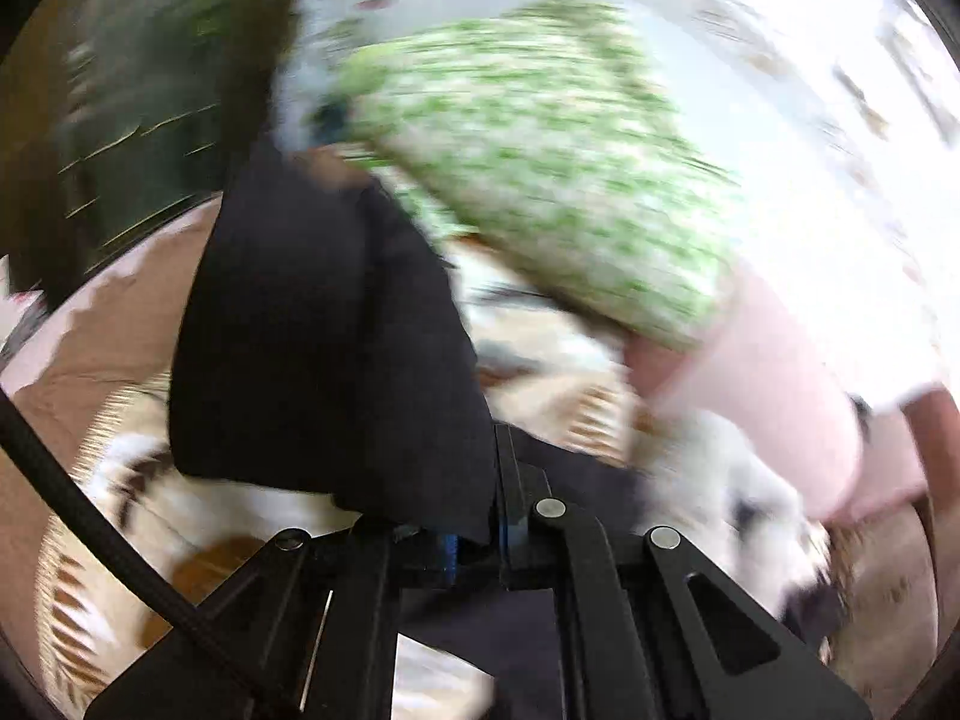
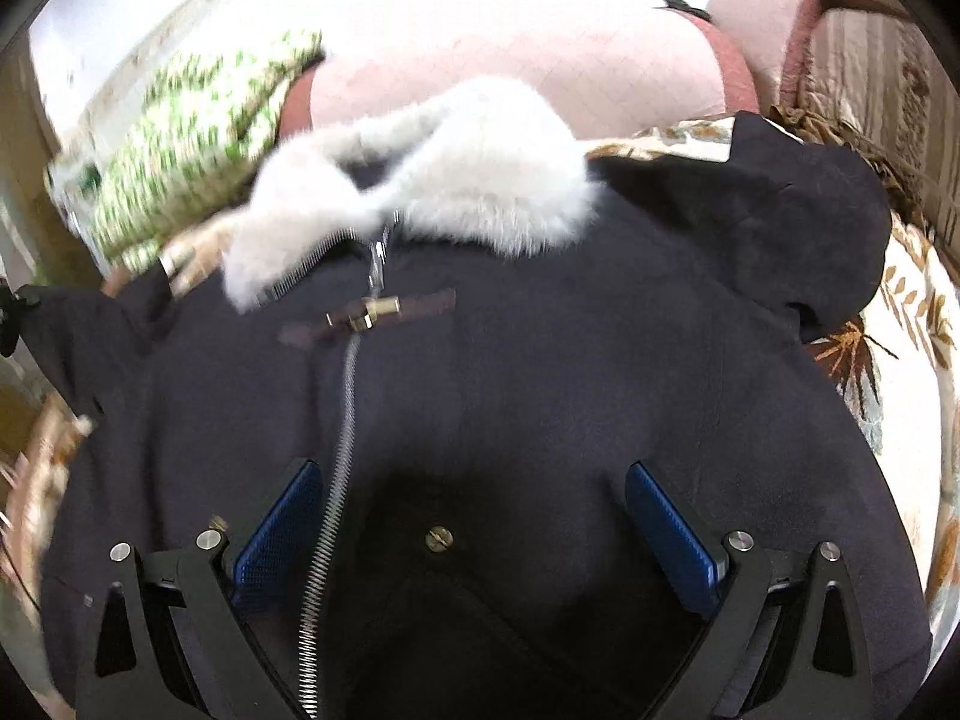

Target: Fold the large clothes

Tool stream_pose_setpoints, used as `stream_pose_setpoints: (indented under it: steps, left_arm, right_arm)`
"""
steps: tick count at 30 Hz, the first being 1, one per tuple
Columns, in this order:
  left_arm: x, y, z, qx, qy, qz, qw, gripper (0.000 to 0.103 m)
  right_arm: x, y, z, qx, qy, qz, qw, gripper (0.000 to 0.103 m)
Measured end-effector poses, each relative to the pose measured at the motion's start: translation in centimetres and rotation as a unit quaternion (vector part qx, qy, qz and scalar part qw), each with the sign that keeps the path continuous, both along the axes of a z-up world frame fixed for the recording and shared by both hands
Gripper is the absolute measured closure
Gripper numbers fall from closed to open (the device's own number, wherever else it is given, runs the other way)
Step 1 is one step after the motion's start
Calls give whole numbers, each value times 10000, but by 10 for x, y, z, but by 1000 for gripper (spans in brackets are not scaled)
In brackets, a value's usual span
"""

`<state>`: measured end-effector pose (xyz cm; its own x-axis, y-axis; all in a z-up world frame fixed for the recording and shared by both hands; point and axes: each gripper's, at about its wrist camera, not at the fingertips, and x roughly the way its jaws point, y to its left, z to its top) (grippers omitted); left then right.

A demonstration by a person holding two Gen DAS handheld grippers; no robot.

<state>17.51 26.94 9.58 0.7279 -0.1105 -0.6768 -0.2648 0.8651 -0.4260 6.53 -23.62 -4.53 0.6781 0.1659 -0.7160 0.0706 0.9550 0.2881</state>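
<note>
Right gripper (image 2: pixel 468 531) hangs with jaws spread wide over the front of the dark coat (image 2: pixel 540 372), clasping nothing; its blue pads (image 2: pixel 276 534) straddle the zipper (image 2: pixel 339 438) and a brass snap (image 2: pixel 439 539) just below the tips. Left gripper (image 1: pixel 501 516) is pinched on a fold of the same dark coat (image 1: pixel 324 324), most likely a sleeve (the view is heavily motion-blurred), which stands lifted ahead of its fingers.

The coat lies front-up across the patterned bedspread (image 2: pixel 900 324), filling nearly all the space ahead of the right gripper. Beyond it, at the far edge, sit a pink pillow (image 2: pixel 540 60) and, far-left, a green-and-white cushion (image 2: pixel 198 126). The white fur collar (image 2: pixel 420 180) lies ahead of the right gripper's tips, touching the pillow's near edge; a brown toggle strap (image 2: pixel 372 315) crosses the zipper just short of it.

The step in hand appears to be folding one sleeve inward over the body. To do it well, the left grip should carry the cloth low and flat across the chest, while the open right gripper presses the panel down near the zipper to stop it sliding.

Open room is ample to the right, where the bedspread is bare; ahead, the pillows crowd the collar, so the fold should travel sideways, not forward.
</note>
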Motion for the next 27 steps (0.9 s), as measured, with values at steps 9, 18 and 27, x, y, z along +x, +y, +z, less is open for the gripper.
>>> stream_pose_setpoints:
  steps: [9, 18, 27]
  left_arm:
    - [-18, -204, -2, -56, -166, -2118, 9772, 79]
    - [-67, -231, -44, -460, -207, -2314, 9715, 20]
    - [-84, -166, -63, 2168, -484, -149, 9749, 19]
  right_arm:
    - [-2, -53, 18, 545, -225, -721, 9957, 1]
    - [10, -78, 14, 1119, -152, -765, 9907, 1]
    - [28, -50, -15, 1438, 104, -415, 9887, 1]
